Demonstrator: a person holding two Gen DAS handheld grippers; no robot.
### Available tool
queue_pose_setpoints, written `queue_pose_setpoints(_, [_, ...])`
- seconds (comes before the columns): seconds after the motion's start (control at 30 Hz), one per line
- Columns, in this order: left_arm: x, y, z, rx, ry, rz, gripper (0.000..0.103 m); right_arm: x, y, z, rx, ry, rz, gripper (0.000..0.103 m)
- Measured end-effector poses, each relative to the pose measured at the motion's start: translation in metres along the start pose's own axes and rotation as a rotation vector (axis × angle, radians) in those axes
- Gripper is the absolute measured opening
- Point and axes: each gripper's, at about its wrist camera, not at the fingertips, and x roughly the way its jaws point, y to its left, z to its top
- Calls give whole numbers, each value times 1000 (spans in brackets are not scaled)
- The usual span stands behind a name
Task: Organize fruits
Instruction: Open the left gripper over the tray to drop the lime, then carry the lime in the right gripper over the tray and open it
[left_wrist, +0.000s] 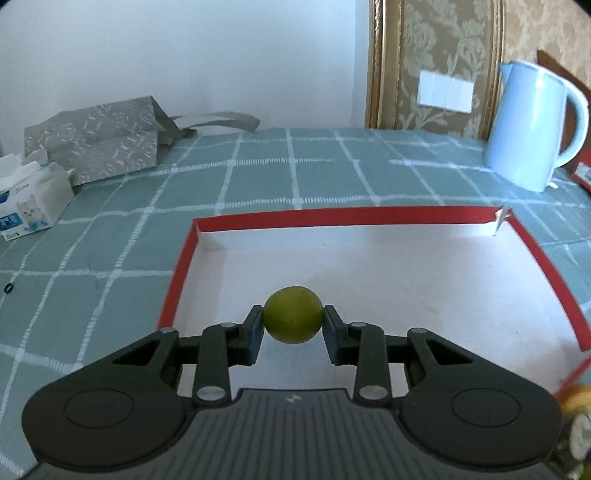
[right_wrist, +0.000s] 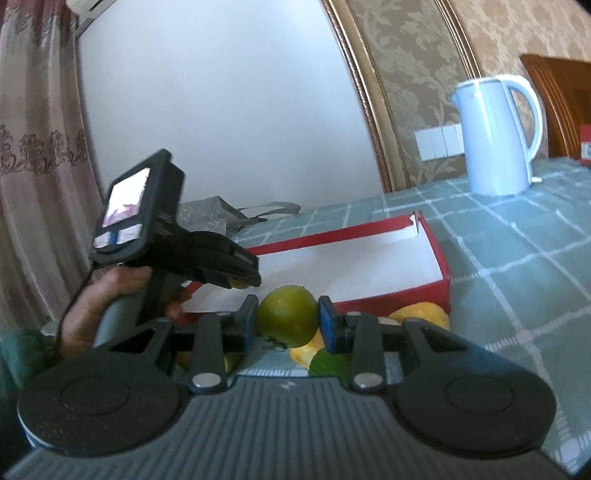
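My left gripper (left_wrist: 293, 320) is shut on a small round green fruit (left_wrist: 293, 314) and holds it over the near left part of a shallow red box (left_wrist: 177, 275) with a white inside. The box holds nothing else that I can see. My right gripper (right_wrist: 288, 316) is shut on a larger green fruit (right_wrist: 287, 314), lifted in front of the red box (right_wrist: 439, 254). Below it lie yellow fruits (right_wrist: 424, 312) and a green one (right_wrist: 327, 363) on the cloth. The left gripper (right_wrist: 243, 282) shows in the right wrist view, over the box's left end.
A teal checked cloth (left_wrist: 110, 258) covers the table. A pale blue kettle (left_wrist: 528, 125) stands at the back right. A grey gift bag (left_wrist: 99, 144) and a tissue pack (left_wrist: 29, 201) lie at the back left. A curtain (right_wrist: 33, 166) hangs at the left.
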Motion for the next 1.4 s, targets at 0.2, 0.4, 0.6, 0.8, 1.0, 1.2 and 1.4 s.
queue_pose_setpoints(0.2, [7, -6, 3, 24, -24, 45, 57, 0, -1, -1, 5, -5, 10, 33])
queue_pose_setpoints(0.4, [-38, 6, -15, 12, -148, 98, 75, 2, -3, -1, 18, 9, 18, 33])
queue_pose_setpoints(0.6, [-102, 39, -68, -88, -262, 96, 84, 6, -3, 0, 17, 33, 17, 33])
queue_pose_setpoints(0.8, [-118, 75, -98, -153, -268, 134, 85, 6, 5, -1, -24, 39, -13, 33])
queue_pose_setpoints(1.0, [-103, 105, -110, -275, -229, 91, 85, 6, 28, 3, -148, 39, -66, 33])
queue_pose_setpoints(1.2, [-98, 123, -117, -352, -194, 50, 85, 38, 35, 51, -239, 33, -170, 33])
queue_pose_setpoints(1.4, [-99, 116, -119, -310, -195, 37, 85, 123, 3, 73, -184, 229, -249, 33])
